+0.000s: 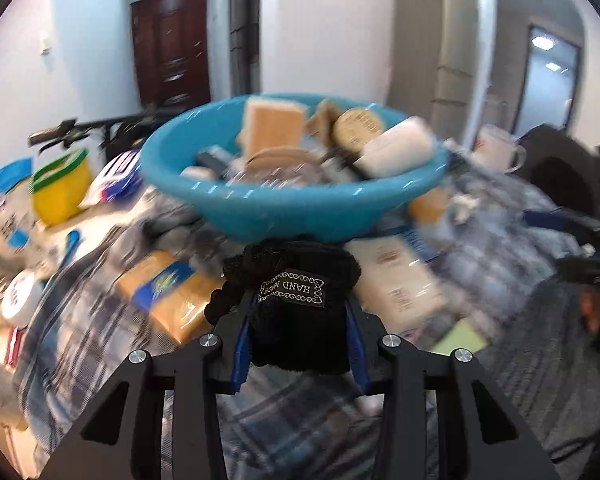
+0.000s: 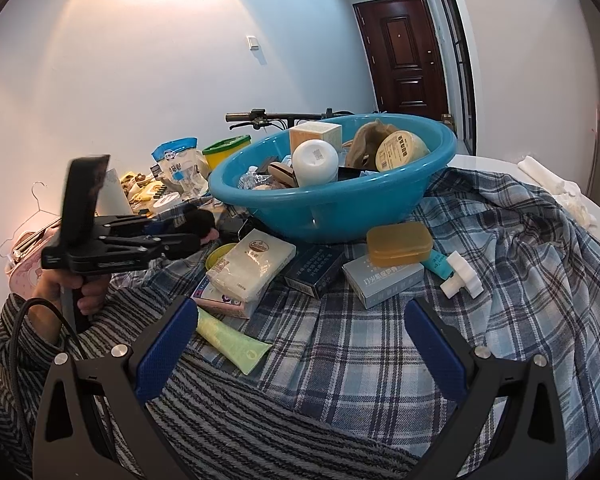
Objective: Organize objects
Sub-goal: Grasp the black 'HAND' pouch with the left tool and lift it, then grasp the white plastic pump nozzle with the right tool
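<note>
My left gripper [image 1: 299, 308] is shut on a black knitted item [image 1: 300, 264] with a "HAND MADE" label, its blue pads pressing both sides. It hangs just in front of a blue plastic basin [image 1: 284, 204] that holds boxes, jars and a white tub. The right wrist view shows the left gripper [image 2: 180, 232] at the left, held by a hand, with the black item [image 2: 200, 220] at its tip, left of the basin [image 2: 340, 208]. My right gripper [image 2: 299, 306] is open over the plaid cloth [image 2: 500, 260], with nothing between its fingers.
On the cloth before the basin lie an orange soap box [image 2: 399, 245], a grey box [image 2: 388, 280], a dark box [image 2: 316, 270], a white tissue pack [image 2: 256, 264] and a green tube [image 2: 232, 344]. Bags and a yellow tub [image 1: 62, 188] crowd the left.
</note>
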### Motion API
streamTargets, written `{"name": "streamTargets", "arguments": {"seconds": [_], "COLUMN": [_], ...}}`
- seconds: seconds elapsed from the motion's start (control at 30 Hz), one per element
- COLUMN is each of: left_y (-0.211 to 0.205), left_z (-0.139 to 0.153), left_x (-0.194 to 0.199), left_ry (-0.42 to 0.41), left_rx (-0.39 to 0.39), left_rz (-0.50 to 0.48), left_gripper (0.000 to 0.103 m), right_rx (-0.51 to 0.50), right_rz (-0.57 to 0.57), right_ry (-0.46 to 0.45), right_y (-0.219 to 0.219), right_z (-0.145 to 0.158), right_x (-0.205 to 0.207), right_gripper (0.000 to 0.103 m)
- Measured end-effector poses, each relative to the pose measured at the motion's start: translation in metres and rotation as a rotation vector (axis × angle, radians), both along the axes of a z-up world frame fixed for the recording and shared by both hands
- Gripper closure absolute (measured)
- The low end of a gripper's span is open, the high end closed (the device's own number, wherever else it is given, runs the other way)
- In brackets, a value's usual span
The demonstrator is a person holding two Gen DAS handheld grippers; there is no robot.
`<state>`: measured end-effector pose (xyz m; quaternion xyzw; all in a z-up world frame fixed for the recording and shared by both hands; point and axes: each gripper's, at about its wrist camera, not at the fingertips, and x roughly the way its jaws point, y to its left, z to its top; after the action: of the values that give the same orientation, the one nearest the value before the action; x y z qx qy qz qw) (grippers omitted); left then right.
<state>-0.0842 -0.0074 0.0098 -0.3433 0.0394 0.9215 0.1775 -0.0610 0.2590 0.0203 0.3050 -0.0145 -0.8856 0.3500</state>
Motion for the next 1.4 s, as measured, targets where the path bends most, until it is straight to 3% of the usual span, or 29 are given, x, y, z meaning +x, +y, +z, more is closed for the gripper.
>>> {"name": "streamTargets", "arguments": {"seconds": [0.07,0.23,0.4,0.47,0.57,0.67,0.8,0.87,0.93,1.07,1.13,1.23,1.33,1.4], "left_y": [-0.002,-0.009,-0.003,-0.003,-0.011,-0.015,-0.019,-0.02,-0.018,-0.018,-0.016,-0.007,0.001,0.005], "left_z": [0.008,0.036,0.048,0.048,0.044,0.04,0.039,0.04,0.04,0.041,0.042,0.043,0.042,0.041], "left_x": [0.005,0.026,0.04,0.039,0.027,0.021,0.017,0.019,0.023,0.023,0.024,0.03,0.032,0.031], "left_ry": [0.034,0.234,0.391,0.397,0.327,0.323,0.33,0.35,0.364,0.35,0.362,0.385,0.399,0.393], "left_rx": [0.049,0.136,0.136,0.136,0.201,0.174,0.171,0.17,0.161,0.179,0.165,0.137,0.102,0.085], "left_rz": [-0.027,-0.028,-0.01,0.017,0.039,0.127,0.155,0.166,0.187,0.187,0.184,0.156,0.136,0.126], "left_gripper": [0.061,0.061,0.061,0.06,0.06,0.06,0.06,0.06,0.06,0.06,0.06,0.06,0.06,0.06], "right_rx": [-0.001,-0.045,0.02,0.074,0.103,0.063,-0.043,-0.044,-0.024,0.104,0.184,0.272,0.333,0.347], "right_rz": [-0.007,-0.037,-0.038,-0.03,-0.031,-0.048,-0.093,-0.149,-0.132,-0.157,-0.104,-0.054,-0.021,0.024], "right_ry": [0.003,0.073,0.114,0.096,0.092,0.121,0.156,0.191,0.255,0.433,0.389,0.227,0.181,0.128], "right_y": [0.001,0.01,-0.002,-0.012,-0.015,-0.009,0.015,0.025,0.03,0.029,0.024,0.017,0.013,0.015], "right_z": [0.0,0.009,0.01,0.006,0.004,0.008,0.02,0.028,0.037,0.05,0.047,0.032,0.008,-0.007], "right_x": [0.0,0.01,0.016,0.013,0.011,0.016,0.016,0.012,0.011,0.011,0.0,-0.035,-0.059,-0.073], "right_gripper": [0.0,0.0,0.0,0.0,0.0,0.0,0.0,0.0,0.0,0.0,0.0,0.0,0.001,0.018]}}
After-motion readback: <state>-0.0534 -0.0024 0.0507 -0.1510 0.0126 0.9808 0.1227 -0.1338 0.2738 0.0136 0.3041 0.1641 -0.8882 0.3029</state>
